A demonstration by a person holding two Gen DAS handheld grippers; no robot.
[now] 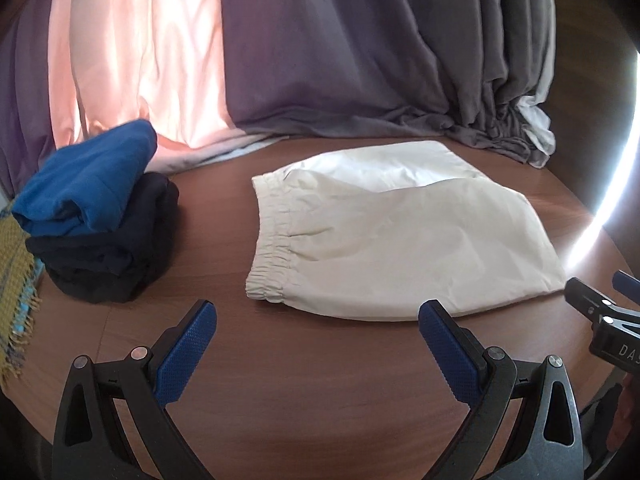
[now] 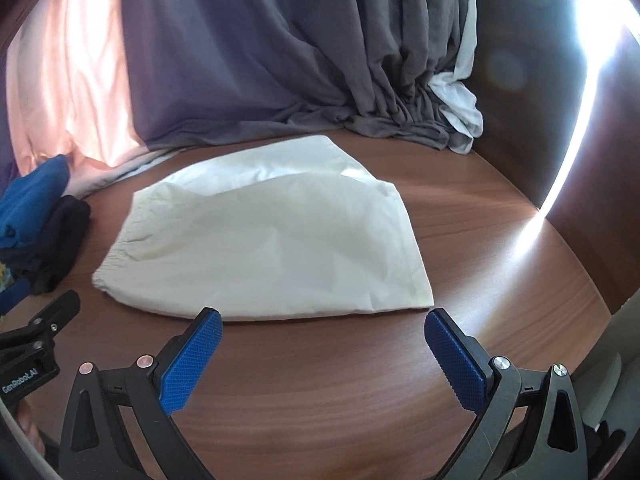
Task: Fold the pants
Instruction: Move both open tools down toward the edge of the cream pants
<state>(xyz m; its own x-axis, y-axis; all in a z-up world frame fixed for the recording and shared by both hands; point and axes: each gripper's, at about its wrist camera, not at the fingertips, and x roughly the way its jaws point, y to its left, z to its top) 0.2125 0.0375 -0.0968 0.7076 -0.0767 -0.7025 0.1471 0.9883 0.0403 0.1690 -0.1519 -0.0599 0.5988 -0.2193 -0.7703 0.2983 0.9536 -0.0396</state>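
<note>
Both grippers, L (image 1: pixel 318 320) & R (image 2: pixel 322 326), gape empty near cream pants (image 1: pixel 396 236), seemingly folded, on table (image 1: pixel 320 380).

The yellow fringed cloth (image 1: pixel 14 276) is cut off by the left edge; the folded pants (image 1: pixel 392 232) hide their own lower layers.

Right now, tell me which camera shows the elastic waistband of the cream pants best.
The left wrist view. There the gathered elastic waistband of the cream pants runs in full, with puckers clear. In the right wrist view the waistband sits at the pants' left edge, foreshortened, with little gathering visible.
</note>
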